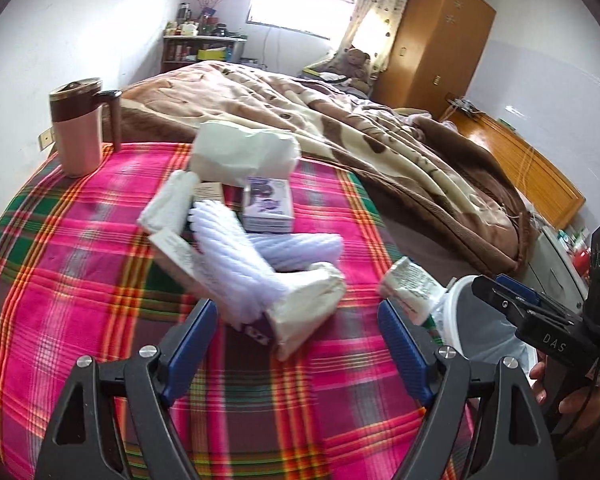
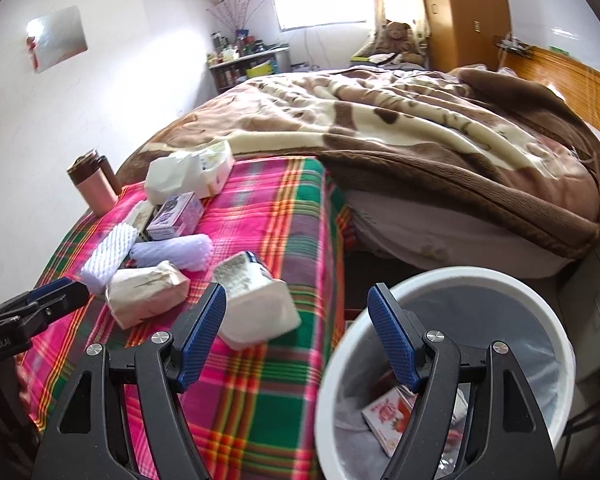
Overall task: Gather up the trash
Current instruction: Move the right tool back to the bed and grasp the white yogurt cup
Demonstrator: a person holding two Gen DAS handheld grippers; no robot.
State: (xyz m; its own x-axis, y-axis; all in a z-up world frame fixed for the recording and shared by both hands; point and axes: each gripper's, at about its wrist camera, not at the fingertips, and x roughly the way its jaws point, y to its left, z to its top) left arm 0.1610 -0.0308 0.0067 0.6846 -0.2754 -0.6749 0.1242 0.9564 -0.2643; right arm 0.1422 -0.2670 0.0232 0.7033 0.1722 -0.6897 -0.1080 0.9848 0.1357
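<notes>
Trash on a plaid worktop beside the bed.
Left wrist view: left tongs spread empty before a crumpled paper packet. Right wrist view: right tongs spread empty between a white packet and the bin.

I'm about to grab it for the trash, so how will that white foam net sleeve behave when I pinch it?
The white foam net sleeve looks like soft open mesh, so it will probably squash flat between the fingers and weigh very little. It lies across other trash, so lifting it may nudge the crumpled paper bag.
</notes>
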